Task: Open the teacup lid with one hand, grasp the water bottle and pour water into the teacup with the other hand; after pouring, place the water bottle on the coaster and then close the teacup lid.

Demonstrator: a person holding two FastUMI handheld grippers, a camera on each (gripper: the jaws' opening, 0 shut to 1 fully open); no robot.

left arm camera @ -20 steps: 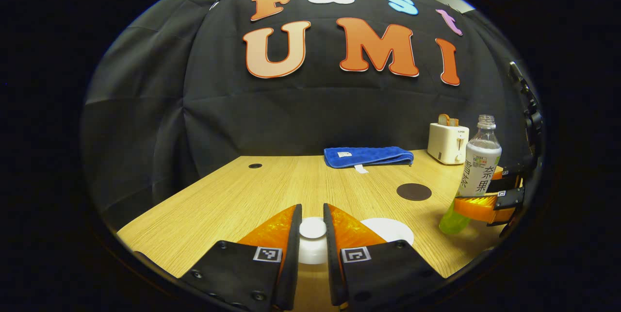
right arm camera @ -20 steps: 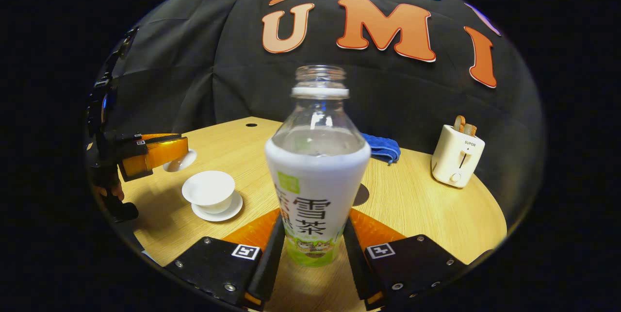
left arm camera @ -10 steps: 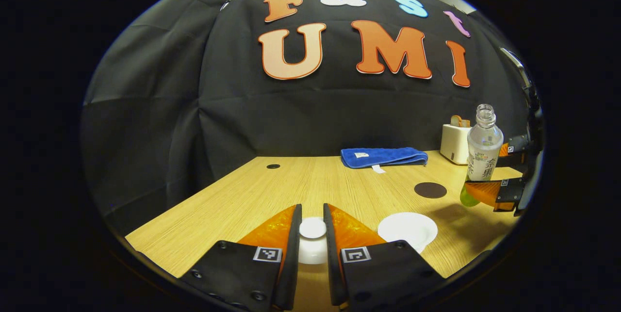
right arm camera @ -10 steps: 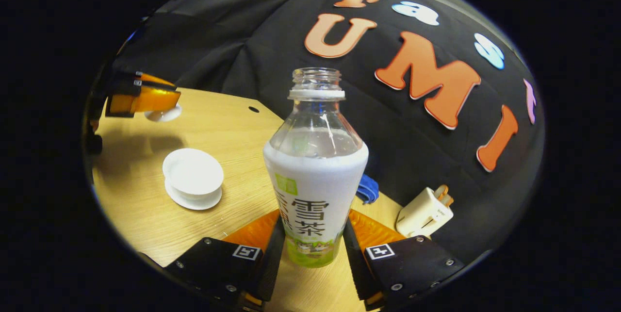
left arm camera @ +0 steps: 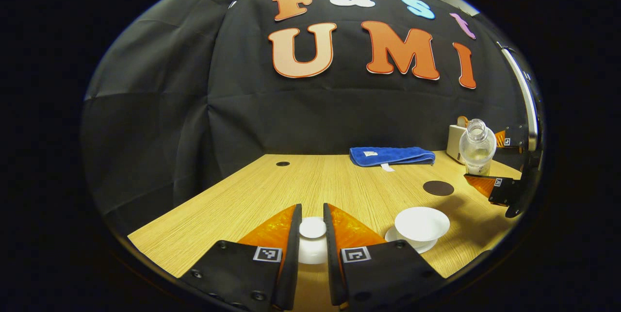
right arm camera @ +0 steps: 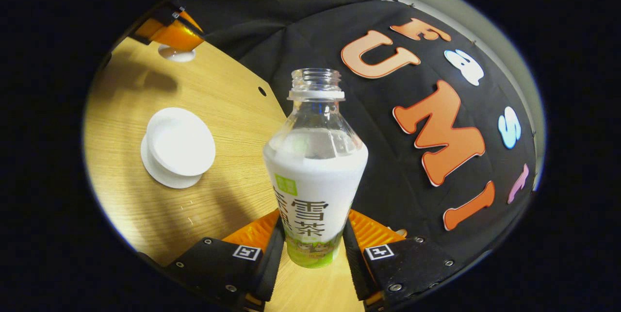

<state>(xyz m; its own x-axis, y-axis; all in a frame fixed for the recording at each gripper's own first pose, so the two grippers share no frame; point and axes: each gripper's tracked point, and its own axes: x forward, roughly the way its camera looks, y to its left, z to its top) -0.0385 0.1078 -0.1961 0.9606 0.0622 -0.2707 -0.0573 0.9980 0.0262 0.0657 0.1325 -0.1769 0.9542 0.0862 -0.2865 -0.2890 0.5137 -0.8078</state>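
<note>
Here the left gripper point(left arm camera: 312, 246) grips the white teacup lid point(left arm camera: 312, 228) between its fingers above the tabletop point(left arm camera: 271, 190), while the right gripper point(right arm camera: 313, 249) clamps the uncapped water bottle point(right arm camera: 315, 181), tilted toward the open teacup point(right arm camera: 180, 141) on its saucer point(right arm camera: 160, 173).

The white teacup point(left arm camera: 421, 224) sits open on its saucer point(left arm camera: 408, 243) on the near right. Its white lid point(left arm camera: 312, 234) is held up, away to its left. The clear, capless water bottle point(right arm camera: 315, 176) is tipped over, off the table. The round dark coaster point(left arm camera: 438, 188) lies flat, farther back.
</note>
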